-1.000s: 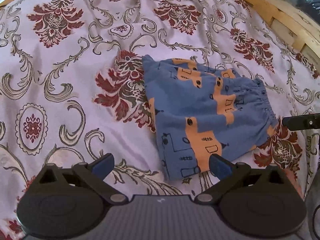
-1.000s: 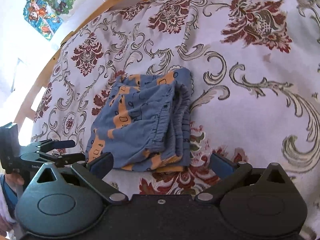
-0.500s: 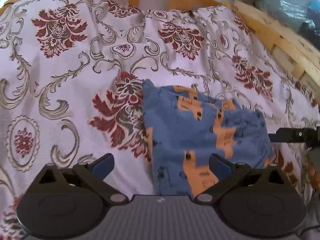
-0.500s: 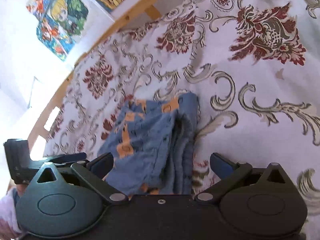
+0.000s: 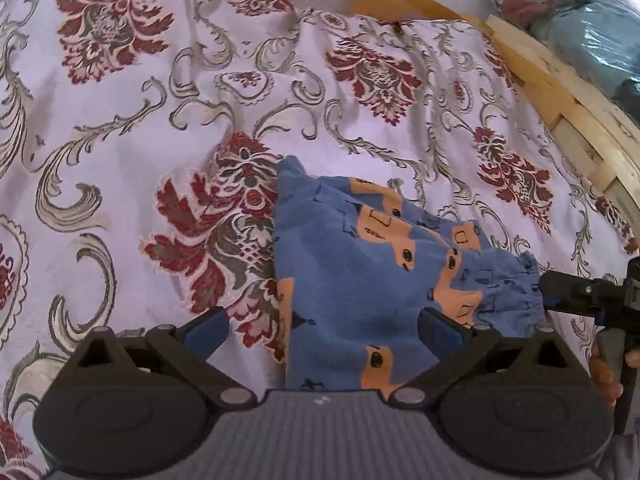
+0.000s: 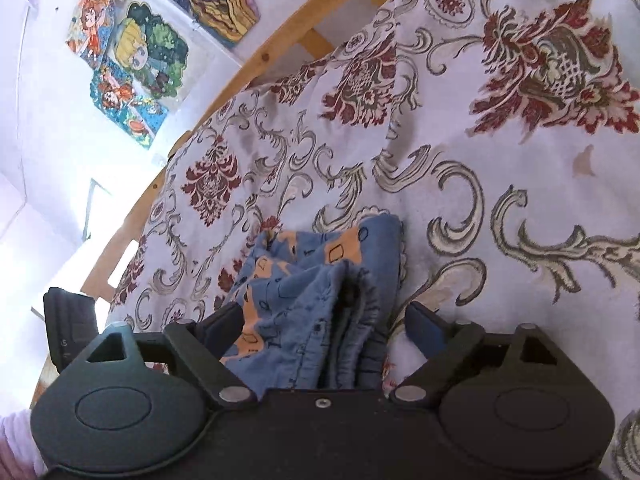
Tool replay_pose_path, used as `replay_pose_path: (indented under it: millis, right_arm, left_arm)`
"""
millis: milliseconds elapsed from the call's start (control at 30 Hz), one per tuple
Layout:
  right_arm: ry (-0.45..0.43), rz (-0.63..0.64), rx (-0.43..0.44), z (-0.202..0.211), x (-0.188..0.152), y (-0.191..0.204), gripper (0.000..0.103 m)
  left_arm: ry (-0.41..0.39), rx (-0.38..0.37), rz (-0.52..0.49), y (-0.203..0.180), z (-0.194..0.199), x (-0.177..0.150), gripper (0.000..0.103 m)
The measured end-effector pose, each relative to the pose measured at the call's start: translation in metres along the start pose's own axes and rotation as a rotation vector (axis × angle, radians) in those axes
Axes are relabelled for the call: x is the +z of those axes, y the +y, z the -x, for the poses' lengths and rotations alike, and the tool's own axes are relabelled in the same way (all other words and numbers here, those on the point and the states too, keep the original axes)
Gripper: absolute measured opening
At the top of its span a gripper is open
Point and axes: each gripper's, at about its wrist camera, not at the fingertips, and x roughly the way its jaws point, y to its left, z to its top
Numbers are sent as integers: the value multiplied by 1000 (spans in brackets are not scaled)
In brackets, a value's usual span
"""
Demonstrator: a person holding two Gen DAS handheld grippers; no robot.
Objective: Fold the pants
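A: We log the pants [image 5: 360,280] lying on the bedspread [image 5: 120,120], already folded into a compact blue-and-orange bundle. Landmark is the pants; everything gets placed from there.

B: Agreed. Left gripper [image 5: 320,328] sits at the near edge of the pants, jaws spread wide, one finger over bare bedspread beside the folded edge, the other over the cloth. Nothing is pinched.

A: Right gripper [image 6: 324,328] comes in at the waistband end. In its own view the gathered elastic edge [image 6: 352,312] lies between its fingers, jaws spread, cloth not clamped as far as we can tell.

B: From the left wrist we see that same gripper's tip [image 5: 568,292] just beside the ruffled waistband, with the person's hand [image 5: 608,376] behind it.

A: Step in hand, as we judge it: late in the fold. The bundle looks layered several times over; the waistband end shows stacked edges.

B: So either one more fold, or a final tidy. We cannot tell which from here.

A: If another fold, we reckon the right jaws need to close on all the waistband layers together, and the left on the near corner, then both lift and carry across evenly.

B: Risk we note: catching only the top layer would peel the bundle open. The bedspread is soft and wrinkled beyond the pants, so it could get pinched as well.

A: The wooden bed frame [image 5: 560,80] lies well beyond the pants, no obstruction.
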Motion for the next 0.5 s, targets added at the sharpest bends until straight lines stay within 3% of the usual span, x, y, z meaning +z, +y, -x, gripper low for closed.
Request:
replay_pose_path:
  millis: [200,367,500]
  right_arm:
    - [35,-10,14,-3,-2,0,83]
    - [44,31,-94,-6,-4,0,52]
    - [40,46,-108,-7,-6,2,47]
  left_arm:
    - [22,-1,5,-1,-3,-2,101]
    - [24,23,10,1,-4,-3,96]
    - [25,27,6,1,-4,-3,94]
